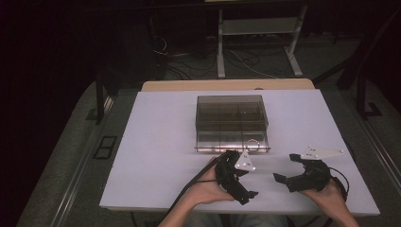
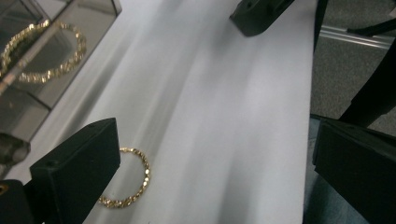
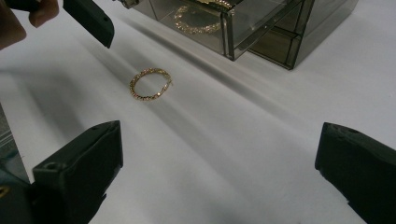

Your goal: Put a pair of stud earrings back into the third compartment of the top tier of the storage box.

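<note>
The white table [image 1: 156,142] carries a smoky clear box [image 1: 231,122] at its middle, split into compartments, its lower drawer [image 3: 261,23] pulled out toward the person. Inside that drawer lies a gold bracelet [image 3: 196,23], seen through the wall in the left gripper view as well [image 2: 44,51]; whether the other compartments hold anything cannot be told. Near the table's front edge the left gripper [image 1: 239,179] and the right gripper [image 1: 287,168] sit side by side and apart, each held in a hand, jaws spread wide and gripping nothing. A second gold bracelet [image 3: 150,84] lies flat on the bare tabletop in front of the box, just beside the left gripper's jaw tip [image 2: 130,179], partly covered by it in that gripper's own view. Nothing lies between this bracelet and the open drawer.
</note>
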The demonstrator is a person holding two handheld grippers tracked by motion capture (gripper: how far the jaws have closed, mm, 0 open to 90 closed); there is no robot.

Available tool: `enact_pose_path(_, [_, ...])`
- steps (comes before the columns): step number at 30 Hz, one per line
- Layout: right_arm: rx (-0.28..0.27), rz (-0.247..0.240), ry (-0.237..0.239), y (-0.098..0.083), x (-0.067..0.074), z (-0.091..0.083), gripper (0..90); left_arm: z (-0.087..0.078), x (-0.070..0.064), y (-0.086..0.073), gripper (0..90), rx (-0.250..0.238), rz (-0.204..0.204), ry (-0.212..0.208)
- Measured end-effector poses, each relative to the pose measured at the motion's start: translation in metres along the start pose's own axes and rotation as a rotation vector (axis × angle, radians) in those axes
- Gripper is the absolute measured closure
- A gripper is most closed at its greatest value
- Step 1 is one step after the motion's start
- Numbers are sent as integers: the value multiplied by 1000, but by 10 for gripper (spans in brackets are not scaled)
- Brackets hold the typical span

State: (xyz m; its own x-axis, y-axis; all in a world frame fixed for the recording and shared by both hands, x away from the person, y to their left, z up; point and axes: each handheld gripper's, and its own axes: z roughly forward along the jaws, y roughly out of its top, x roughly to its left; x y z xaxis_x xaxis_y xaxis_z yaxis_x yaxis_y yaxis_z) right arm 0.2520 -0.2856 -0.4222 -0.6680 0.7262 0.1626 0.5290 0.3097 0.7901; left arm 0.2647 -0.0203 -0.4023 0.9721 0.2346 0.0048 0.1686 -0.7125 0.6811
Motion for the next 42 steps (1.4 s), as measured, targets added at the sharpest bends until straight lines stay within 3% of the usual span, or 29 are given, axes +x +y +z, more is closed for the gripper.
enact_pose_path(1, [0,0,0,0,0,0,3,2,0,-2,0,-5,-17,3])
enact_pose_path(11, [3,-1,2,0,0,0,3,13,9,-14,25,23,-46,12])
enact_pose_path(17, [5,-2,3,0,-1,0,3,16,14,-18,63,37,-44,21])
enact_pose_path(24, [10,0,8,0,0,1,3,18,17,-21,148,26,-48,32])
enact_pose_path(28, [9,-3,8,0,-1,1,3,19,20,-22,206,39,-21,30])
enact_pose_path(42, [14,-5,12,0,0,2,3,22,31,-27,404,35,-26,15])
